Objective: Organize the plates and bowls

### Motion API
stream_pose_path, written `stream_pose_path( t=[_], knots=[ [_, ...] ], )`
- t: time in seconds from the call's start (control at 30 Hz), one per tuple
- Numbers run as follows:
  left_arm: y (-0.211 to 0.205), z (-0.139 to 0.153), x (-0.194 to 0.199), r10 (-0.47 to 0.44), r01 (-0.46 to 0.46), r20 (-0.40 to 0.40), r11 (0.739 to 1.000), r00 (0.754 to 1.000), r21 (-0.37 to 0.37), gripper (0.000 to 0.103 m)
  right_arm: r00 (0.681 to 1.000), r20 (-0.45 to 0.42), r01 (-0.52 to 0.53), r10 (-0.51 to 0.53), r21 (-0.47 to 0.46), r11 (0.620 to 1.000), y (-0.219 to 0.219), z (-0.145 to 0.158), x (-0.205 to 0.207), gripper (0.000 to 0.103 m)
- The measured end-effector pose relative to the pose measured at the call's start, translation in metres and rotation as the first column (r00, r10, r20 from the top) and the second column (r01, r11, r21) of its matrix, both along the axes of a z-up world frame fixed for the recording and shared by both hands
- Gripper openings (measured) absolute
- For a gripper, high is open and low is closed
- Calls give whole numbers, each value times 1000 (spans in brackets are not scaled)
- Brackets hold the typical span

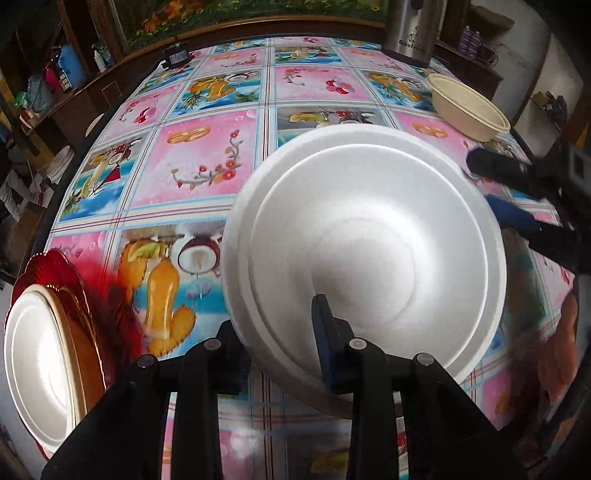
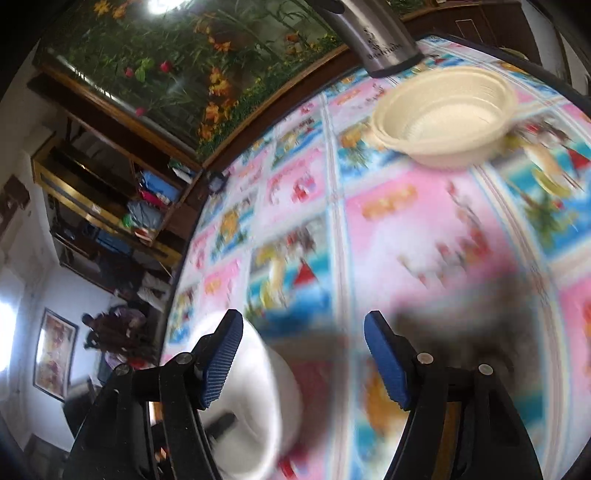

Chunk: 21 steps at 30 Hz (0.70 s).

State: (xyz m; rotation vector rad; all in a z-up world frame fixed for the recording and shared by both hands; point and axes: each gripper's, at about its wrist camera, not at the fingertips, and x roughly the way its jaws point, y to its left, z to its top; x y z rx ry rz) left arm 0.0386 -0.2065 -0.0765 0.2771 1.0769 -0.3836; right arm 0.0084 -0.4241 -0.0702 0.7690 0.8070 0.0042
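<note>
My left gripper (image 1: 275, 317) is shut on the near rim of a white foam plate (image 1: 369, 240). One pad lies on top of the plate and the other sits under the rim, holding it tilted above the tablecloth. A stack of plates (image 1: 37, 350) lies at the left: a white one on a gold one on a red one. A cream bowl (image 1: 469, 110) stands at the far right. My right gripper (image 2: 301, 332) is open over the cloth with nothing between its fingers; it also shows at the right edge (image 1: 495, 188). The held white plate (image 2: 255, 398) appears blurred at lower left, the cream bowl (image 2: 443, 114) ahead.
A steel flask (image 1: 410, 29) stands at the table's far edge behind the bowl, also in the right wrist view (image 2: 380, 40). A small black device (image 1: 177, 57) sits at the far left corner. The fruit-print tablecloth (image 1: 207, 166) covers the table. Shelves line the room's left side.
</note>
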Motion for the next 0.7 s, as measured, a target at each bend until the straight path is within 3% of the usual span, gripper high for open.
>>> stream_pose_path(
  t=[0.2, 0.47, 0.63, 0.7],
  knots=[
    [6, -1, -14, -16, 16, 33, 1000, 999, -3, 27, 998, -48, -49, 48, -33, 998, 18, -3, -30, 71],
    [14, -2, -22, -18, 19, 49, 1000, 999, -18, 27, 993, -95, -85, 74, -113, 990, 47, -5, -37, 69],
    [19, 0, -25, -15, 17, 70, 999, 997, -27, 27, 988, -130, -99, 81, -141, 985, 57, -8, -36, 57],
    [21, 2, -26, -15, 18, 85, 999, 996, -31, 27, 985, -147, -114, 92, -148, 982, 60, -11, -34, 42]
  ],
)
